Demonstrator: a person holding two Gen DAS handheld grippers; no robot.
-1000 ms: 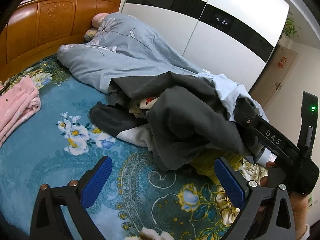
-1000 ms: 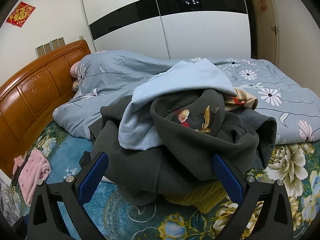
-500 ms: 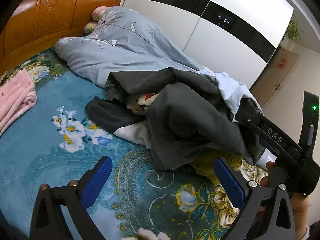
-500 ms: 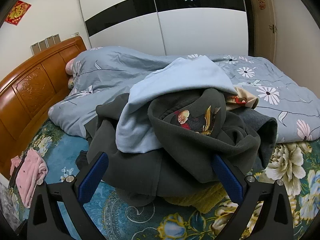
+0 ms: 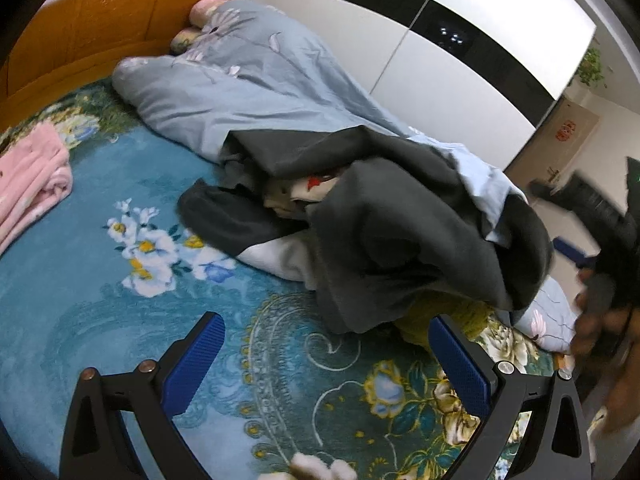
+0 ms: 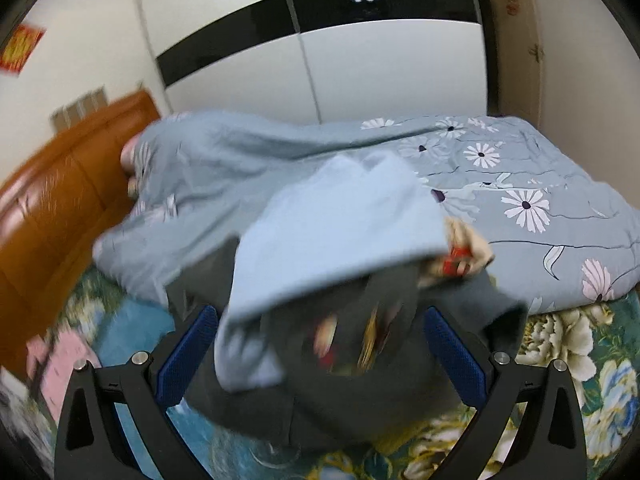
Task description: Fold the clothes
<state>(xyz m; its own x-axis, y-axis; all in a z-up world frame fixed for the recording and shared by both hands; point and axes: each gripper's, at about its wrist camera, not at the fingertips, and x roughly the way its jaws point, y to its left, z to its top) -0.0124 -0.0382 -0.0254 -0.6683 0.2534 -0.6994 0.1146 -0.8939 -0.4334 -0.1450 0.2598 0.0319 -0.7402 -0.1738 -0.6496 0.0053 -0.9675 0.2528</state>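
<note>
A heap of clothes lies on the bed: a dark grey garment (image 5: 404, 236) on top, a light blue garment (image 6: 336, 236) draped over it, a cream piece with red print (image 5: 308, 190) and a yellow piece (image 5: 436, 316) underneath. My left gripper (image 5: 324, 364) is open, low over the floral sheet just short of the heap's near edge. My right gripper (image 6: 320, 356) is open and close over the heap, with the grey and blue cloth between its blue pads (image 6: 456, 360); the view is blurred. In the left wrist view the right gripper (image 5: 600, 232) shows as a dark blur beside a hand (image 5: 600, 320).
A grey-blue flowered duvet (image 6: 500, 184) is bunched along the far side of the bed. A pink garment (image 5: 32, 176) lies at the left near the wooden headboard (image 5: 112, 16). A white and black wardrobe (image 6: 360, 40) stands behind. Teal floral sheet (image 5: 100, 300) spreads in front of the heap.
My right gripper has moved quickly forward and down onto the heap, which now fills its view. My left gripper has drifted slightly nearer the heap. Both stay open.
</note>
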